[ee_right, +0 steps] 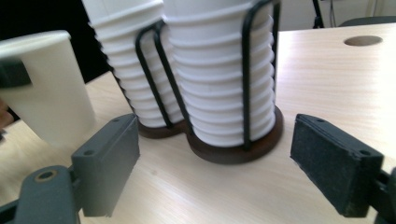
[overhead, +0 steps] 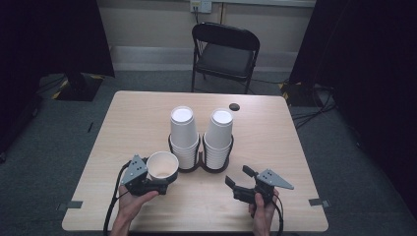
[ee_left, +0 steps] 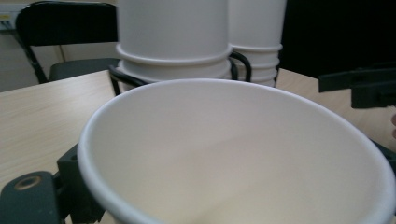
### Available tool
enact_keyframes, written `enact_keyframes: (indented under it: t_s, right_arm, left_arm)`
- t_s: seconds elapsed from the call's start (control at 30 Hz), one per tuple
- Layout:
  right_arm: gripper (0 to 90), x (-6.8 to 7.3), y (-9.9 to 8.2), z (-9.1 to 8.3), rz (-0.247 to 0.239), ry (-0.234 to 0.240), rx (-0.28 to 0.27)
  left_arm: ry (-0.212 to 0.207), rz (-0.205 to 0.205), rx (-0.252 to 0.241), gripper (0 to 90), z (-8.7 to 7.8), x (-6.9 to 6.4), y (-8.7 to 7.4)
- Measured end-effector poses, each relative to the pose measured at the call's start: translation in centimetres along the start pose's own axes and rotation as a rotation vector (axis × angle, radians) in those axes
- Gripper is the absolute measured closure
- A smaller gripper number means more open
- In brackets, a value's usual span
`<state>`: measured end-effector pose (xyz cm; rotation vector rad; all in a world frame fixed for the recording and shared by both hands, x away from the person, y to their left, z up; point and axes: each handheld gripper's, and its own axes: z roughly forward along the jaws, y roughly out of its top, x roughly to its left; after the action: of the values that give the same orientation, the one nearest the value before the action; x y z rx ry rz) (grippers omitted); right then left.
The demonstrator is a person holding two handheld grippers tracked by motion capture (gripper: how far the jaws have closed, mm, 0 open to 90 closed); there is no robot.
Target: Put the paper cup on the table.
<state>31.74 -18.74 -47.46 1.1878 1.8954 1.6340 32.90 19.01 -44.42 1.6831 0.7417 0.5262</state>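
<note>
Left gripper (overhead: pixel 164 183) in the high view held a single paper cup (overhead: pixel 163 165) by its wall, mouth up and tipped slightly, just left of the two cup stacks (overhead: pixel 201 137) in their wire holder (overhead: pixel 200 164) at the middle of the surface (overhead: pixel 275 142). Right gripper (overhead: pixel 237 177) stood empty and wide open, pointing up-left toward the right-hand stack, which lay nearer to it than to the left hand.

From the left gripper view, the cup (ee_left: pixel 233 154) sat clamped between the jaws, the stacks straight behind it.

From the right gripper view, the gaping jaws framed the right-hand stack (ee_right: pixel 219 74) dead ahead, its long axis upright; the held cup (ee_right: pixel 46 88) hung off to the left.
</note>
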Motion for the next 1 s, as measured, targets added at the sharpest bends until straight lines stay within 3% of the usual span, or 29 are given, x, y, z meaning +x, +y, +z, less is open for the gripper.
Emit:
enact_keyframes:
  t_s: [0.07,0.2,0.3,0.37,0.4,0.73,0.9,1.0]
  right_arm:
    - [14.8,-0.2,-0.5,-0.1,-0.026,-0.054,0.009]
    - [14.9,-0.5,-1.0,-0.2,-0.031,-0.114,-0.005]
    - [14.3,-0.7,-1.3,-0.2,-0.044,-0.106,-0.014]
    - [14.2,-0.7,-1.4,-0.2,-0.052,-0.111,-0.009]
    - [14.2,-0.6,-1.5,-0.1,-0.054,-0.139,-0.013]
    - [13.9,-0.5,-2.0,0.0,-0.072,-0.163,-0.047]
    - [13.8,-0.3,-2.2,-0.2,-0.085,-0.176,-0.076]
    - [13.9,-0.4,-2.2,-0.2,-0.078,-0.173,-0.082]
  left_arm:
    - [0.025,0.015,0.004,9.4,-0.3,0.5,0.5]
    - [0.052,-0.009,-0.012,9.4,-0.5,1.5,0.9]
    - [0.103,-0.024,-0.014,9.2,-0.3,2.1,0.9]
    - [0.104,-0.045,-0.014,9.2,-0.2,2.5,0.9]
    - [0.112,-0.057,-0.014,9.1,-0.1,3.0,1.0]
    - [0.203,-0.035,0.01,9.1,0.7,5.3,1.7]
    - [0.211,-0.058,0.007,9.1,1.3,7.0,1.7]
    - [0.216,-0.053,0.001,8.9,2.0,7.9,1.3]
